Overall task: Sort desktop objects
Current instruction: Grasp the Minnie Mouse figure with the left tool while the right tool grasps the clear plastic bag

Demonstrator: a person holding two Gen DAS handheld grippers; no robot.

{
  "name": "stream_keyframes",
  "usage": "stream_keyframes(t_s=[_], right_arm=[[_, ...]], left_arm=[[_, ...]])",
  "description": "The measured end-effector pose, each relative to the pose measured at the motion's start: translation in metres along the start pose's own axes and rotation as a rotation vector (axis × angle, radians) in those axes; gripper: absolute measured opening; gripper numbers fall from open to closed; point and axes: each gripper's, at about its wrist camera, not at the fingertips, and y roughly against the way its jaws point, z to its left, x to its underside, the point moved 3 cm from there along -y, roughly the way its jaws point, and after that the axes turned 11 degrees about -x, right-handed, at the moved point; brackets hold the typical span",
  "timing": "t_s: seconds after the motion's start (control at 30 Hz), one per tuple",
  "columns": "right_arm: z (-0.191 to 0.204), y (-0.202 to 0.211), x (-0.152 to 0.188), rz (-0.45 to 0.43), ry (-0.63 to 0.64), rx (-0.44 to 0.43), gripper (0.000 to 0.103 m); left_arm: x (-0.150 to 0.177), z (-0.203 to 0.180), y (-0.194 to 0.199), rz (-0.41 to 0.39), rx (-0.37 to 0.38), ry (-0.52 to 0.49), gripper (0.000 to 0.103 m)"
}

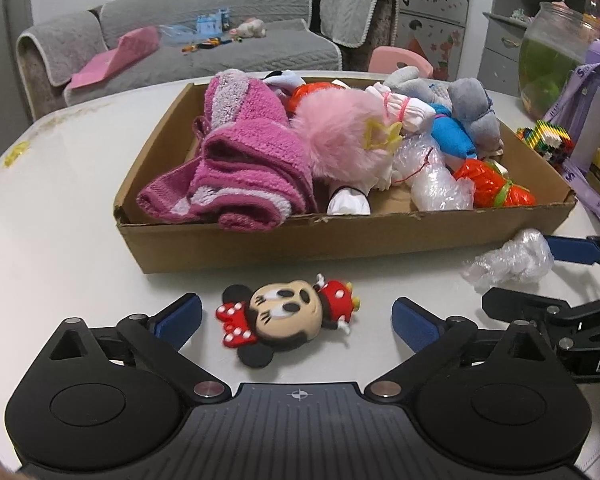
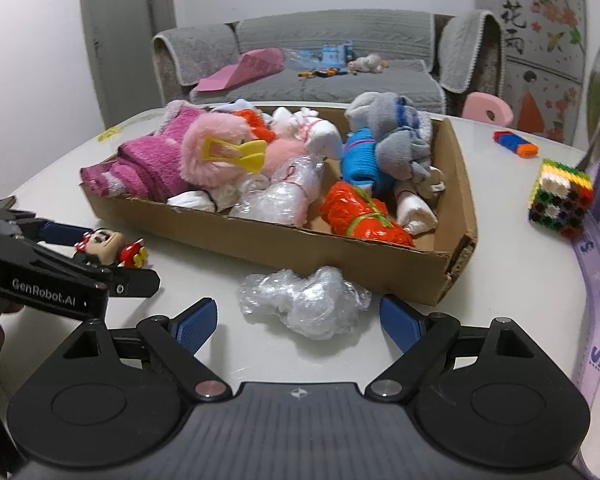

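A Minnie Mouse toy [image 1: 286, 318] lies on the white table [image 1: 60, 240] between the wide-apart fingers of my left gripper [image 1: 296, 322], untouched by either pad. The same toy [image 2: 110, 246] shows in the right wrist view beside the left gripper [image 2: 100, 256]. A crumpled clear plastic wad [image 2: 306, 302] lies between the spread fingers of my right gripper [image 2: 296, 326], not pressed by them. In the left wrist view that wad [image 1: 510, 258] sits by the right gripper's blue pad [image 1: 574, 249]. Behind both stands a cardboard box [image 1: 340, 236] filled with towels, plush toys and wrapped bundles.
A colourful block cube [image 2: 560, 198] and a purple lanyard [image 2: 598, 280] lie right of the box. An orange and blue toy [image 2: 516, 143] rests further back. A glass fish bowl [image 1: 556, 60] and a purple bottle [image 1: 592, 120] stand at the right edge. A grey sofa [image 2: 320, 60] is behind the table.
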Motion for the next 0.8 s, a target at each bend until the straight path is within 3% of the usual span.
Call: stream_keyframes(t_s=[0.3, 0.37, 0.53, 0.63, 0.8], right_arm=[[0.008, -0.007, -0.002, 0.014, -0.014, 0.048, 0.096], [0.009, -0.007, -0.001, 0.012, -0.011, 0.054, 0.091], [0.015, -0.005, 0.0, 0.001, 0.026, 0.08, 0.062], [0.016, -0.003, 0.001, -0.007, 0.034, 0.074, 0.055], [0.016, -0.001, 0.001, -0.016, 0.03, 0.074, 0.05]], left_arm=[[-0.002, 0.007, -0.003, 0.004, -0.052, 0.051, 0.102], [-0.002, 0.012, -0.003, 0.003, -0.063, 0.064, 0.102], [-0.001, 0.015, -0.001, -0.012, -0.062, 0.063, 0.093], [-0.001, 0.011, 0.005, -0.032, -0.037, 0.044, 0.073], [0.0, 0.011, 0.009, -0.027, -0.027, 0.047, 0.072]])
